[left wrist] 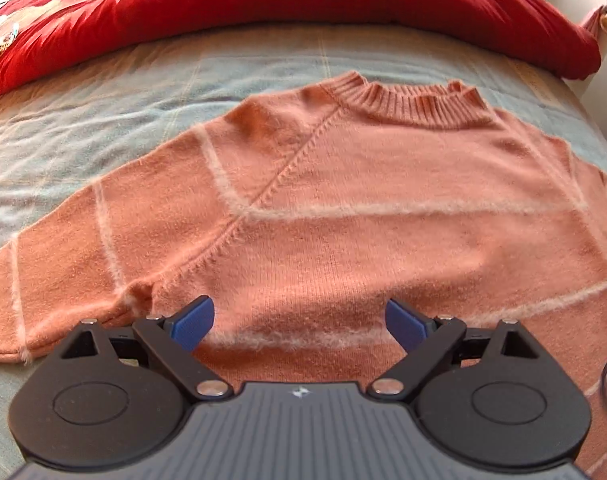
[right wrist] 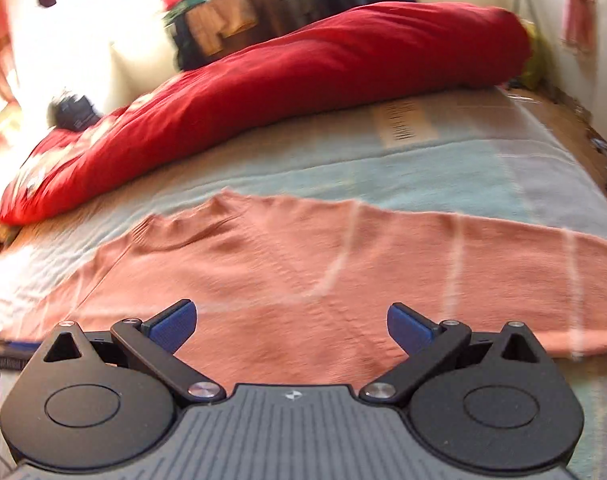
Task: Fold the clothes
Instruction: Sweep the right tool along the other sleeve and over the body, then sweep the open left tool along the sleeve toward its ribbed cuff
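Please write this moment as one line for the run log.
phase: before first fold | sweater: spread flat on bed | left gripper: jaws open, empty | right gripper: jaws open, empty | red duvet: behind sweater

A salmon-orange knit sweater (left wrist: 383,184) lies spread flat and unfolded on the bed, its ribbed crew collar (left wrist: 411,106) at the far side and its hem near. Thin pale fuzzy stripes cross body and sleeves. One sleeve (left wrist: 55,264) stretches out to the left, the other sleeve (right wrist: 523,276) to the right.
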{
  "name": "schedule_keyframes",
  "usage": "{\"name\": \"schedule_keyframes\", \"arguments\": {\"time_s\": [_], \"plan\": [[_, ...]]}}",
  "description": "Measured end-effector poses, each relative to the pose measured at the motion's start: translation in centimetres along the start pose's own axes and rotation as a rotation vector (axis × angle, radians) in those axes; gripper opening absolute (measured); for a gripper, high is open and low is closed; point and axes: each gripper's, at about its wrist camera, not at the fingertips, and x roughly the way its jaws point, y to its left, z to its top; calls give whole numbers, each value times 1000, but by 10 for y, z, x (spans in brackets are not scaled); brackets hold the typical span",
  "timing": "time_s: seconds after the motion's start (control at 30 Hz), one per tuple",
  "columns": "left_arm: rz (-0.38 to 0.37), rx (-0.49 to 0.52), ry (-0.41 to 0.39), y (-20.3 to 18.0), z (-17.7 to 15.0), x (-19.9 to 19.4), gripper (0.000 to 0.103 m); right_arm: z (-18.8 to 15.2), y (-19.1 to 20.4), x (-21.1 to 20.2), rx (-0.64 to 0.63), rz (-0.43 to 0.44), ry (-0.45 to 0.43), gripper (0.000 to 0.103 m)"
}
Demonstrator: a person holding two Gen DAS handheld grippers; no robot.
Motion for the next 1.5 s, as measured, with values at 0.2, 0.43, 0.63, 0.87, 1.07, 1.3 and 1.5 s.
{"name": "schedule_keyframes", "arguments": {"time_s": [0.2,0.43,0.63,0.87,1.07,1.3,1.5], "plan": [[-110,1,-11,30,11,17,93,-35,98,35,-184,101,146,103],[-223,-7,-46,47,19,19,91,-70,146,65,-240,-3,233,103],[-415,4,-111,33,80,52,91,-74,165,74,-298,-114,266,103],[-356,49,-128,25,107,109,91,-66,170,85,-263,-163,326,103],[-404,-28,-154,48,119,95,91,-63,175,91,-253,-197,364,103],[-477,-3,-117,90,73,50,92,-62,183,100,-254,-253,397,103],[-195,-104,-122,141,50,54,88,-53,189,105,-221,-311,453,103]]}}
